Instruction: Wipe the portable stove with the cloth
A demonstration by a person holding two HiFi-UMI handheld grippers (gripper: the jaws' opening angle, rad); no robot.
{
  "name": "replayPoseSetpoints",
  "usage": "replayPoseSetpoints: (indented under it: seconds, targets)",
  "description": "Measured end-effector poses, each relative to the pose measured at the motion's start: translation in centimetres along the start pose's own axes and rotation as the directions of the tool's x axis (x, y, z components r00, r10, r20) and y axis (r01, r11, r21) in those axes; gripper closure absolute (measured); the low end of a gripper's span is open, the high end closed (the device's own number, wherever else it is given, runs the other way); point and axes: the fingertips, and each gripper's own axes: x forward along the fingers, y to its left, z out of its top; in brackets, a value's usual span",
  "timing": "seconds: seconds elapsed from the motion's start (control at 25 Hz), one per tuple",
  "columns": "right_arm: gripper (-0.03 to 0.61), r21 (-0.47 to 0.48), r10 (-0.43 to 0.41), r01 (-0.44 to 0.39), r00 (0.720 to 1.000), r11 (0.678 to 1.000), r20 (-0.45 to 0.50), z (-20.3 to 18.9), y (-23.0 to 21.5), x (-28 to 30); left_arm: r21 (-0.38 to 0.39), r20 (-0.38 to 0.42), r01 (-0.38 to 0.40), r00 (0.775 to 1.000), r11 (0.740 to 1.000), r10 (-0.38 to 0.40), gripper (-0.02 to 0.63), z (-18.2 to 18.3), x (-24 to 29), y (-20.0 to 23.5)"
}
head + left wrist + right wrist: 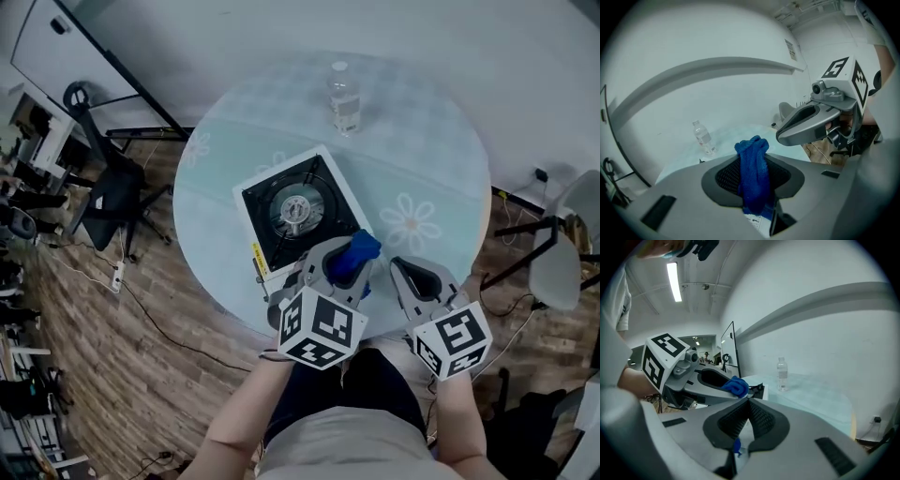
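The white portable stove [295, 211] with its black top and round burner sits on the near left of the round glass table [441, 159]. My left gripper [345, 265] hovers over the stove's near right corner, shut on a bunched blue cloth [356, 251]. In the left gripper view the cloth [752, 173] hangs pinched between the jaws of the left gripper [752, 157]. My right gripper [408, 272] is beside it to the right, over the table edge. Its jaws [749, 402] meet with nothing held. From there I see the left gripper [693, 376], the cloth [736, 386] and the stove's corner [758, 390].
A clear water bottle [344, 98] stands at the table's far side, behind the stove. A black office chair [108, 192] is on the wooden floor to the left, a white chair [558, 267] to the right. Cables trail across the floor.
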Motion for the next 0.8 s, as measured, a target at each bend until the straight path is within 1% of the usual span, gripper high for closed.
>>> replayPoseSetpoints:
  seconds: [0.08, 0.24, 0.36, 0.44, 0.64, 0.8]
  targets:
    - [0.557, -0.018, 0.025, -0.025, 0.999, 1.000, 0.032, 1.1, 1.1, 0.2, -0.016, 0.025, -0.033, 0.999, 0.999, 0.033, 0.479, 0.4, -1.8, 0.7]
    - [0.557, -0.055, 0.063, -0.059, 0.995, 0.997, 0.082, 3.1, 3.1, 0.5, -0.087, 0.089, -0.081, 0.992, 0.993, 0.088, 0.480, 1.4, -5.4, 2.3]
    - [0.557, -0.073, 0.093, -0.086, 0.990, 0.994, 0.106, 4.3, 4.8, 0.7, -0.170, 0.142, -0.065, 0.986, 0.983, 0.090, 0.479, 1.8, -7.9, 2.9]
    - [0.557, -0.068, 0.113, -0.104, 0.984, 0.992, 0.138, 5.4, 6.0, 0.7, -0.218, 0.179, -0.052, 0.980, 0.975, 0.093, 0.480, 2.1, -9.3, 3.4]
    - [0.557, -0.064, 0.153, -0.142, 0.963, 0.988, 0.222, 8.2, 9.0, 0.3, -0.284, 0.279, -0.041, 0.952, 0.958, 0.123, 0.480, 2.4, -12.6, 4.7]
    - [0.557, -0.088, 0.193, -0.176, 0.952, 0.980, 0.238, 10.2, 11.0, 0.8, -0.318, 0.315, -0.033, 0.939, 0.948, 0.139, 0.480, 2.2, -15.0, 6.0]
